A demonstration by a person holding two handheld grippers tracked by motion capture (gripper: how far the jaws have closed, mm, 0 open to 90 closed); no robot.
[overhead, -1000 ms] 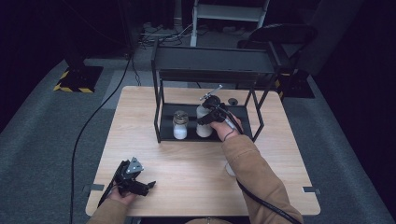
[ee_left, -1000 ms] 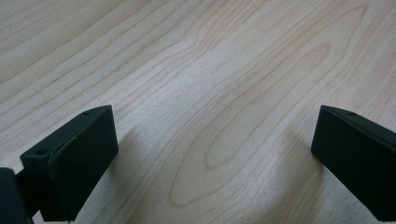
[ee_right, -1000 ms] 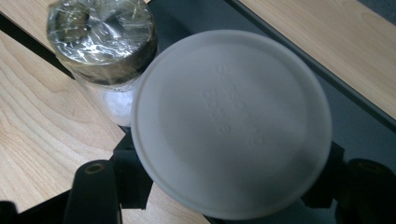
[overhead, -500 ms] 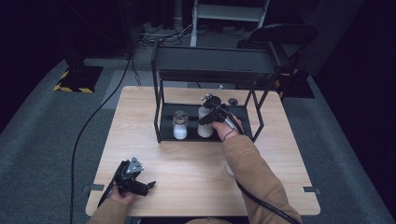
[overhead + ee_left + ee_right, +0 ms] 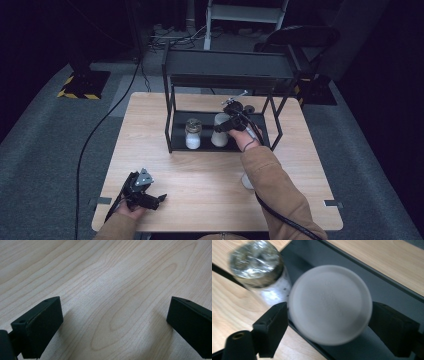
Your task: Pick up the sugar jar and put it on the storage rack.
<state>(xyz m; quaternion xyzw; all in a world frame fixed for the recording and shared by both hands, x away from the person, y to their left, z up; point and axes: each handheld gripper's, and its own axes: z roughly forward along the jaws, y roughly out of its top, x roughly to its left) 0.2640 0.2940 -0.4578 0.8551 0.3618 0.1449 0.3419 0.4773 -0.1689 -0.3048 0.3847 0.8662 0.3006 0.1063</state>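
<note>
Now the right gripper (image 5: 329,322) hangs over the white bottle (image 5: 330,304) on the rack (image 5: 176,134) floor, jaws just parted and straddling it, beside the jar (image 5: 193,133); the left gripper (image 5: 150,199), unclenched, rests nearer the person.

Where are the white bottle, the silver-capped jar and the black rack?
white bottle (image 5: 330,304), right gripper view, on its round top.
silver-capped jar (image 5: 193,134), high view, on its glass body.
black rack (image 5: 227,64), high view, on its top shelf.
</note>
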